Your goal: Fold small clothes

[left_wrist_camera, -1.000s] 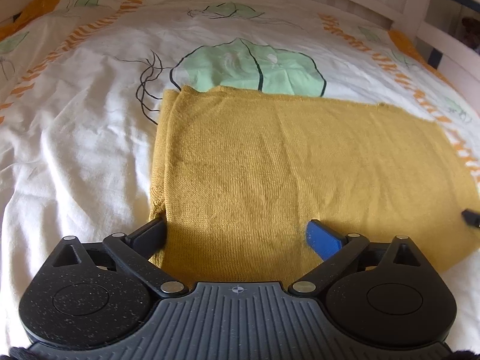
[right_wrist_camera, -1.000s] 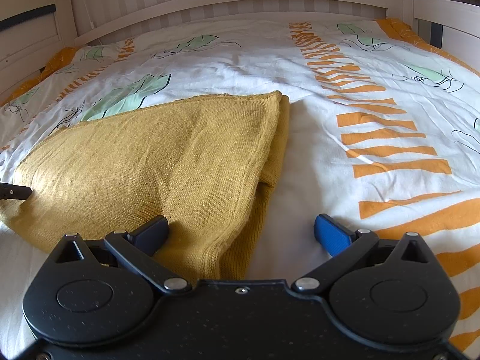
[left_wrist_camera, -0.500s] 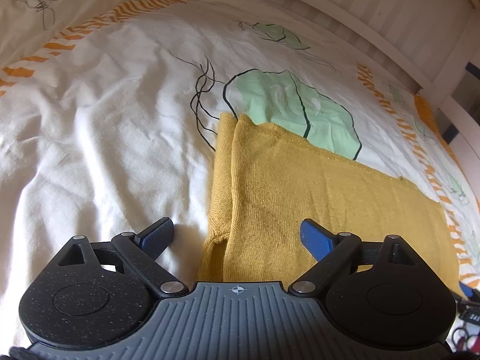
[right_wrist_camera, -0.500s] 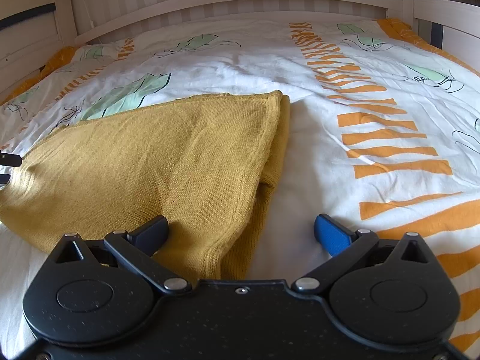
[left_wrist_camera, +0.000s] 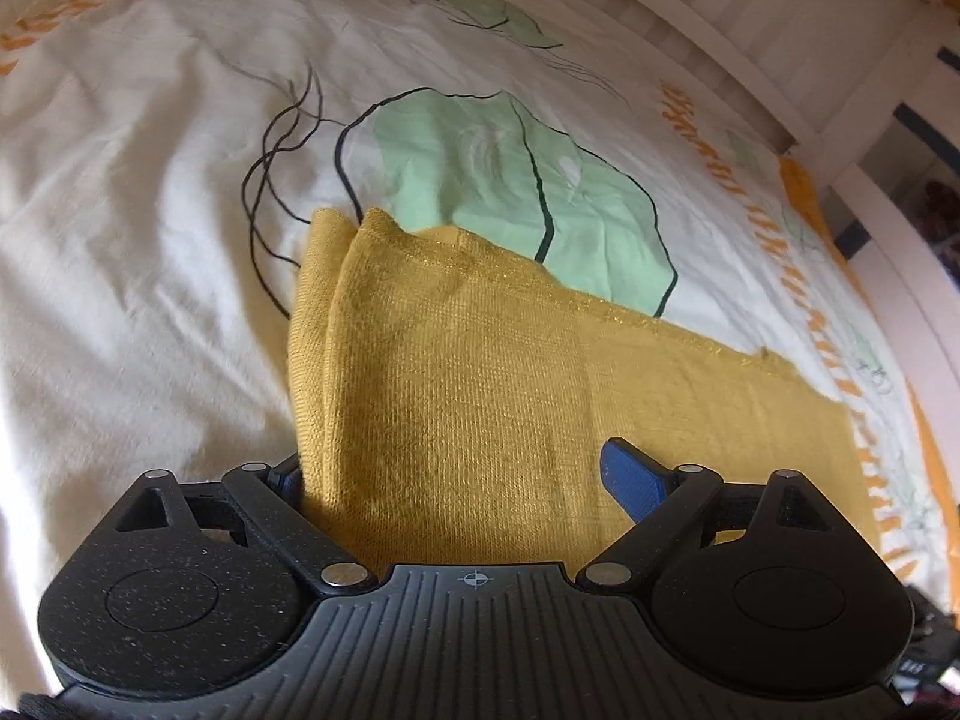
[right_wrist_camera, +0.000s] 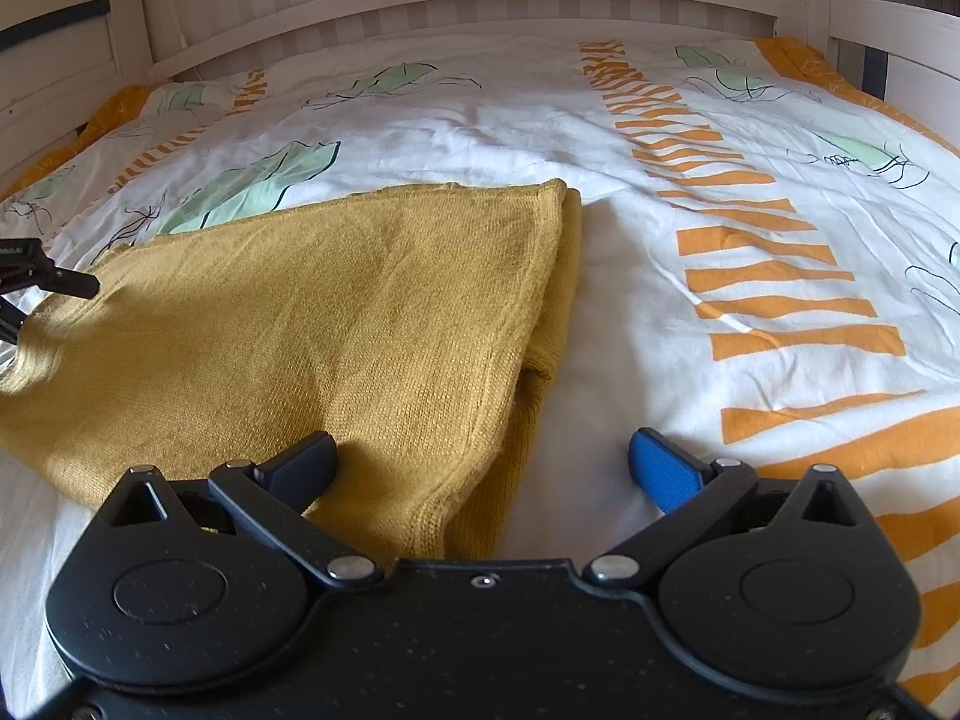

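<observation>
Left fingers (left_wrist_camera: pixel 630 474): spread wide and released; the folded side edge of the yellow garment (left_wrist_camera: pixel 480 420) is seen between them, the shadowed finger just beside that edge, the blue one over the cloth. No pinch is seen.
Left gripper (left_wrist_camera: pixel 462 468): jaws have just been closing a little, with cloth between them but not pressed. Against the earlier views it has been carried sideways from the garment's near hem to its folded end and rolled, so the bed now looks tilted.
Right fingers (right_wrist_camera: pixel 666 468): released and wide apart; the dark one rests over the garment's near corner, the blue one over bare bedding beside it.
Right gripper (right_wrist_camera: pixel 480 468): unchanged from the earlier views; nothing is grasped.
Meaning for task: judged as lining up, one gripper at each end of the garment, ahead of the next fold; a grasp on both ends is probably wanted next.
Garment: lying flat, already doubled, thick folded edges at both ends, near the front of the duvet (right_wrist_camera: pixel 600 138).
Surface: soft, wrinkled white duvet with green leaf shapes and orange stripes; one green leaf (left_wrist_camera: pixel 510 192) lies just beyond the garment's far edge.
Room: pale slatted bed frame (right_wrist_camera: pixel 480 6) beyond the duvet; striped wall behind it.
</observation>
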Motion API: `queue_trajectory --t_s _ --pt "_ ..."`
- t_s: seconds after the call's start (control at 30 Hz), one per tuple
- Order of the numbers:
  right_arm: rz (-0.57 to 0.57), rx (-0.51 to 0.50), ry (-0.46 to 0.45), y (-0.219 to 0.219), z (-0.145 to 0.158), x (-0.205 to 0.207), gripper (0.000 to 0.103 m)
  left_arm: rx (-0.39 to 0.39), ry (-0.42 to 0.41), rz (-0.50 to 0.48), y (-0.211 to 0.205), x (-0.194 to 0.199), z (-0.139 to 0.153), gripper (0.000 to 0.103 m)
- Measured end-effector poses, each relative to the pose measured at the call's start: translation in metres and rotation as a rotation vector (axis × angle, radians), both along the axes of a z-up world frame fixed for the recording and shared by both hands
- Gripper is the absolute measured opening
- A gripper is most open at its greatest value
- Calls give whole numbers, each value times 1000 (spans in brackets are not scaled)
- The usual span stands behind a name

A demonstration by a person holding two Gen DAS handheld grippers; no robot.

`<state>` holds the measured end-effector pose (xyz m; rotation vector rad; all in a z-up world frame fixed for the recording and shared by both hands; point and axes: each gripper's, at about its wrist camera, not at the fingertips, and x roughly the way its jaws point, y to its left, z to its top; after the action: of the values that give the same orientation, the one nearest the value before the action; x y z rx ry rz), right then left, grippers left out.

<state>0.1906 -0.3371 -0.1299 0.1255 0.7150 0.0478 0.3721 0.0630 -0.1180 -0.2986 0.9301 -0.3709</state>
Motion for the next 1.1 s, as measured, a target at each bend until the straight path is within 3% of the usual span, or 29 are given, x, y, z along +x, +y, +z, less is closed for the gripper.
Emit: queue_trajectory --t_s 0.13,0.23,0.33,0.4,0.53,0.83,0.97,1.1 --pt "7 0 6 0 2 2 103 -3 -50 -37 5 -10 -7 91" --pt "-13 -8 3 -2 9 4 103 46 -65 -68 1 -15 -6 91" --pt "-82 -100 -100 8 36 0 103 84 -55 -63 -8 -12 -5 92" --pt "-63 -126 -146 21 57 5 103 103 -55 -69 -10 -12 -5 94" --pt "-7 -66 -98 54 73 45 103 105 -52 -72 -10 -12 -5 94" --pt "-27 -107 21 123 51 136 102 123 -33 -91 -14 -5 -3 94" --pt "-28 -200 125 135 22 151 103 122 -32 -92 -13 -4 -4 94" --pt "-30 -237 111 142 14 148 103 122 -32 -91 -14 -5 -4 95"
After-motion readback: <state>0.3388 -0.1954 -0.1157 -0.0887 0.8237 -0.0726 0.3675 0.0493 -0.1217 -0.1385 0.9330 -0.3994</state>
